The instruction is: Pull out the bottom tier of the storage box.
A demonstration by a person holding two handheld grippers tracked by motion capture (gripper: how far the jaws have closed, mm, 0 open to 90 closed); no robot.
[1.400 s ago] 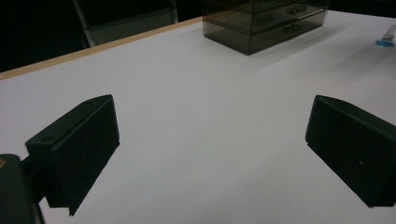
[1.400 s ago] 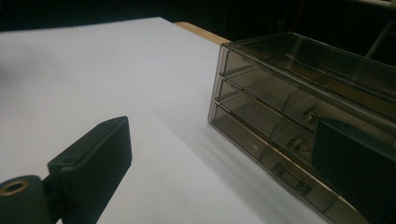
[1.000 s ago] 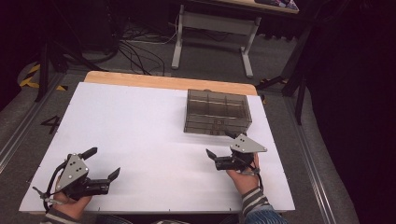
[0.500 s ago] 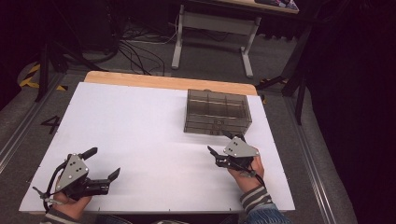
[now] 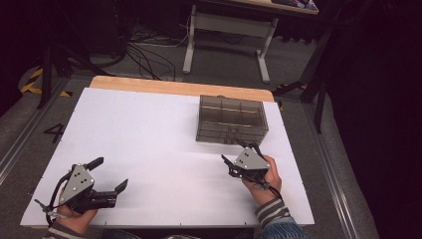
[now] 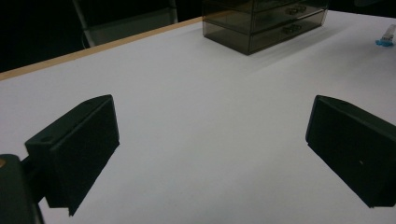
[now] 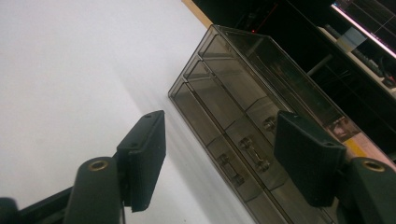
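A smoky clear drawer box [image 5: 231, 119] stands toward the far right of a white bench [image 5: 149, 144] with a wooden far edge, over grey floor with cables [image 5: 144, 50] and a metal stand [image 5: 226, 35] in a dark room. Compared with a second ago, the right tool [image 5: 238, 154] has moved forward and now sits just before the box front, tilted, jaws apart around nothing. The left tool [image 5: 107, 174] rests at the near left as before, jaws wide apart and empty. A small blue-tipped item [image 6: 385, 37] lies on the bench right of the box. Nothing lies between right tool and drawers.
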